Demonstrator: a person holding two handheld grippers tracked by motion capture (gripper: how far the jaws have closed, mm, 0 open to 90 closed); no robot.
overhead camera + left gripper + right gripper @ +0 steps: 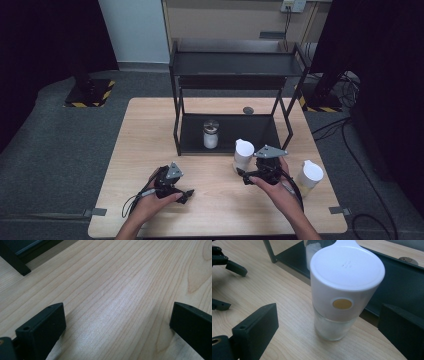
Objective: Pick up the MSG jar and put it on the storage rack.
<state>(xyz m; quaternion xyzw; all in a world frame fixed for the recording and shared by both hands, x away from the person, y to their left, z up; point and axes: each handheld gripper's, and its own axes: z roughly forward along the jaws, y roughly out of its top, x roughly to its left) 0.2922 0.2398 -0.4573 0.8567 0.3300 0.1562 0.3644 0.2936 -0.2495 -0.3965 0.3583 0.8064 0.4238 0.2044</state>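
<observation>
A glass jar with a white lid stands on the wooden table just in front of the black rack. My right gripper is open, its jaws on either side of this jar and a little short of it, not touching. My left gripper rests open over bare wood at the front left, nothing between its fingers. A second white-lidded jar stands at the right. A silver-lidded jar of white powder sits on the rack's lower shelf.
The rack's foot is ahead of the left gripper. A small dark round disc lies on the table behind the rack's lower shelf. The rack's upper shelves hold nothing. Cables trail on the floor at the right.
</observation>
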